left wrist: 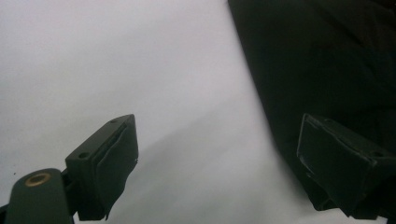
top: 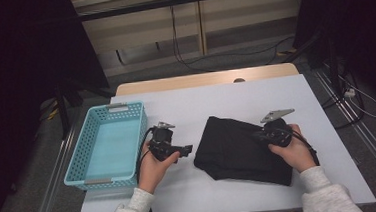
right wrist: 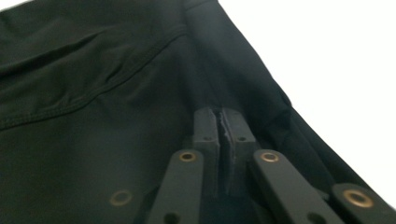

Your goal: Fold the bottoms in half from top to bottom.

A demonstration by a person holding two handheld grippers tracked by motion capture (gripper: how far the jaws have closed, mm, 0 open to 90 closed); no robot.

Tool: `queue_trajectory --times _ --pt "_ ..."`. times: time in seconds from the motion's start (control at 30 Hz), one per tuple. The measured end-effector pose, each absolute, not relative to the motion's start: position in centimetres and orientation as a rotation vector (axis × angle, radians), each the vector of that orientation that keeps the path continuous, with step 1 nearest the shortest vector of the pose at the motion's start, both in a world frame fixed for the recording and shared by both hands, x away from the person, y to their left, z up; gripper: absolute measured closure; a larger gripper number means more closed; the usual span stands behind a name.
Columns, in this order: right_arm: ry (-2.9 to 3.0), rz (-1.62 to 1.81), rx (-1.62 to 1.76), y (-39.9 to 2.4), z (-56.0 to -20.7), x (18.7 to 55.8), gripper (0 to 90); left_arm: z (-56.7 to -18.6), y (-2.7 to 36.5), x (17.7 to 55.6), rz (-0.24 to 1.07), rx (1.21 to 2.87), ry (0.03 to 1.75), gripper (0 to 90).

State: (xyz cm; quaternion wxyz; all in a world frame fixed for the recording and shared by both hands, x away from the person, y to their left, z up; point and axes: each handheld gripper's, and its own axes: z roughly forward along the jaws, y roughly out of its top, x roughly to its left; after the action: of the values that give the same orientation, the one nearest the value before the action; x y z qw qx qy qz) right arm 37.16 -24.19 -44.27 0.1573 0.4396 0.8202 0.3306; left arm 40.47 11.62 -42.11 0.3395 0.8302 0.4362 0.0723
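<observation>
While the left tool point(top: 185, 149) waits released just left of the folded black fabric garment point(top: 239, 147), the right tool point(right wrist: 223, 128) rests clenched on its right part, seemingly steadying it beside the turquoise plastic basket point(top: 80, 163).

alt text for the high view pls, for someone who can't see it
A person at a white table holds a gripper in each hand: the right gripper, jaws shut, rests on a folded black garment, and the left gripper sits open just left of it. An empty turquoise basket stands at the table's left edge.
</observation>
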Motion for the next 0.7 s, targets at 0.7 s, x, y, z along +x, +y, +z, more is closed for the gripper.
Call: queue_trajectory --times 0.7 --pt "2.182 0.995 1.275 -24.7 -43.3 39.2 70.2 -42.1 11.9 40.5 0.190 2.159 1.139 12.5"
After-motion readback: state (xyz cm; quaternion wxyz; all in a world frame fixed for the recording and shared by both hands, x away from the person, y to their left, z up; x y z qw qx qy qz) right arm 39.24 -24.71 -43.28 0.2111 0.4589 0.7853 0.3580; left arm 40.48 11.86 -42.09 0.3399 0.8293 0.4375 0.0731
